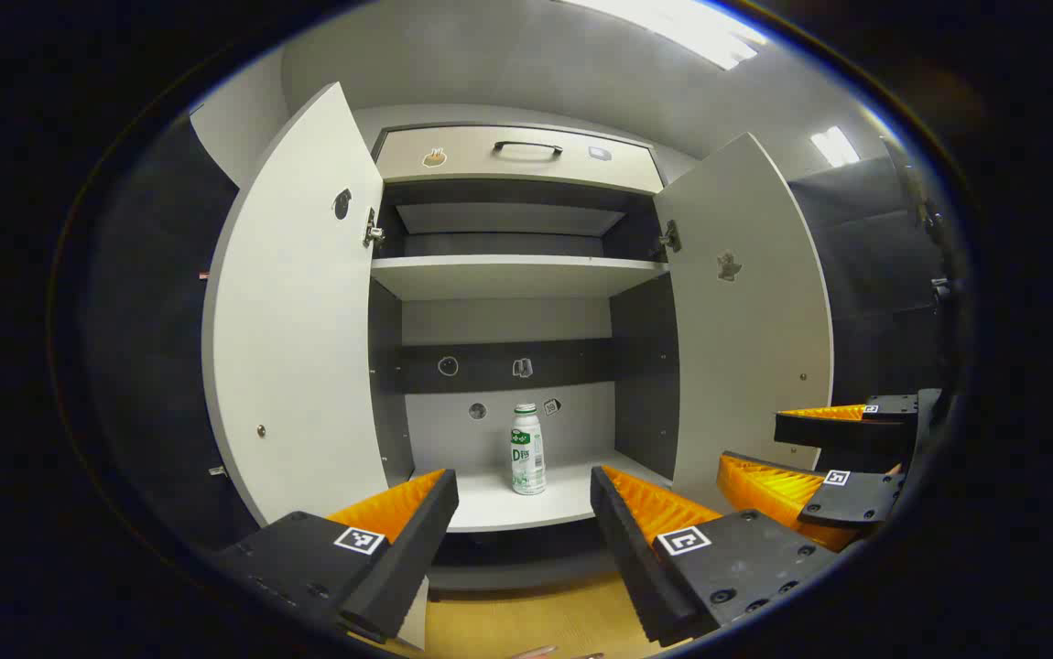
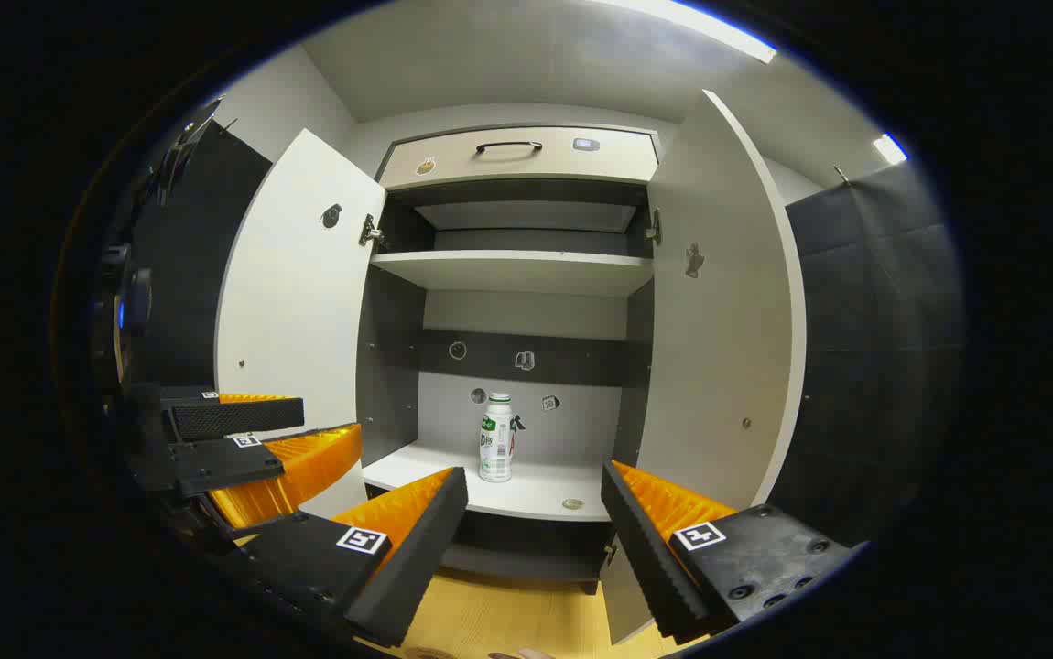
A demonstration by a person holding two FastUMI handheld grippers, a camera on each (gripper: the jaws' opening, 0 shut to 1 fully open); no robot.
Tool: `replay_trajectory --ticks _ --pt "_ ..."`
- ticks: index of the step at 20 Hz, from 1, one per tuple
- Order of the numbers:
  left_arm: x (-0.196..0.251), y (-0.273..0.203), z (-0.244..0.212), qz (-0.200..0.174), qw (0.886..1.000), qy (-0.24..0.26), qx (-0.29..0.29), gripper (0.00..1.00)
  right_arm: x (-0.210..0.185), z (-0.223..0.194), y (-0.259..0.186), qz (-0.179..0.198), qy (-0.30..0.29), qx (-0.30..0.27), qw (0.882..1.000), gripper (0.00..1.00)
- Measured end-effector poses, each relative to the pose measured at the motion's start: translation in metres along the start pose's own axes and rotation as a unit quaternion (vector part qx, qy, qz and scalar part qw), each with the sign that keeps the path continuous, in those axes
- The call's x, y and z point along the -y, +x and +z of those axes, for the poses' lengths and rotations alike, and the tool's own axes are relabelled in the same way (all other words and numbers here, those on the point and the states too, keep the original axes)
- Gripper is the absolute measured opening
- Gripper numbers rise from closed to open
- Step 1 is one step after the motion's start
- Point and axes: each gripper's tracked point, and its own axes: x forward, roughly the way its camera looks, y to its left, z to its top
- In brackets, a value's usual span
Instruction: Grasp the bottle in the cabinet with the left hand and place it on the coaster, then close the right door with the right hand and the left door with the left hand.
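Bottle, small white plastic with green label, stands untouched on the cabinet's lower shelf in the left gripper view; left tongs apart, short of it. Right gripper view: right tongs apart; both white doors open. Nothing yet done.

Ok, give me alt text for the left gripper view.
An open cabinet with both doors swung wide holds a small white bottle standing upright on its bottom shelf. The left claw is open in front of it, apart from the bottle, and the right claw shows at the right edge.
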Motion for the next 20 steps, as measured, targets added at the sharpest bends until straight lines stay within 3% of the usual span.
replay_trajectory --ticks 15,20 --pt "-0.003 0.003 -0.004 -0.003 1.0 -0.004 -0.004 0.92 0.007 0.003 -0.001 -0.017 0.003 0.006 1.0 0.98" --pt "-0.005 0.003 -0.009 -0.011 1.0 -0.026 -0.006 0.91 0.005 0.005 -0.006 -0.025 -0.004 0.01 1.0 0.97"
